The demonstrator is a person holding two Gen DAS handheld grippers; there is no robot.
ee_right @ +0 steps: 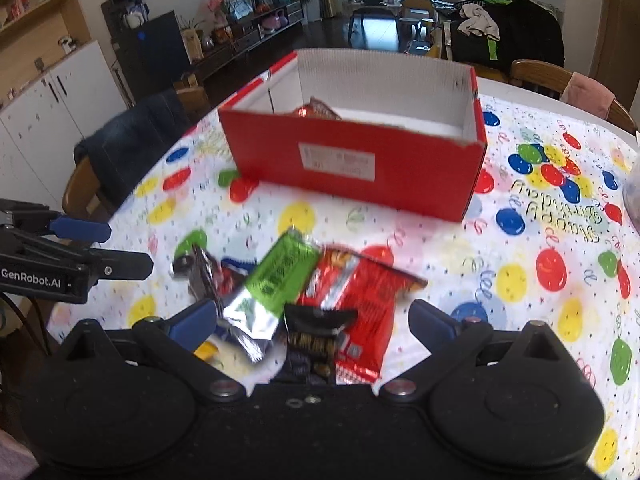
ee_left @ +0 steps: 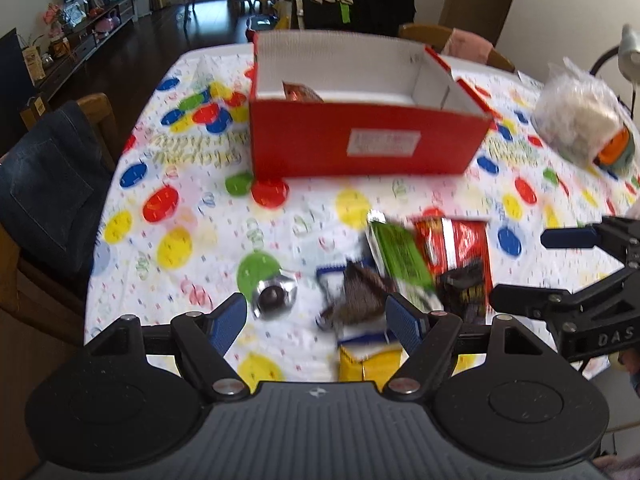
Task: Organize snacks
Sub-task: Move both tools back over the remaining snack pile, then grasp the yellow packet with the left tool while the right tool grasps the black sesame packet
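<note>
Left wrist view, nearest to you: your left claw stands partly open and holds nothing, its blue pads either side of a small heap of snacks on the desk. Between the pads lie a brown wrapper and, just beside the left pad, a round silver-rimmed sweet. A yellow packet sits right under the claw.

Right wrist view: your right claw is wide open and empty, framing a black packet, a green and silver packet and a red packet. These three overlap, the green one lying partly on the red.

Risks, as I judge them: because the packets overlap, closing now may pinch two at once, or catch only a foil edge that slips free on the lift. Both claws aim at the same heap and stand near each other, so they may knock together or push the snacks away. The round sweet could roll off if a pad nudges it. Both views are blurred, so exact edges are hard to tell.

Both claws point steeply downward at the desk, side by side.

Farther off, the red box stands open on the balloon-print cloth, well apart from the heap, with one orange-brown packet already inside.
</note>
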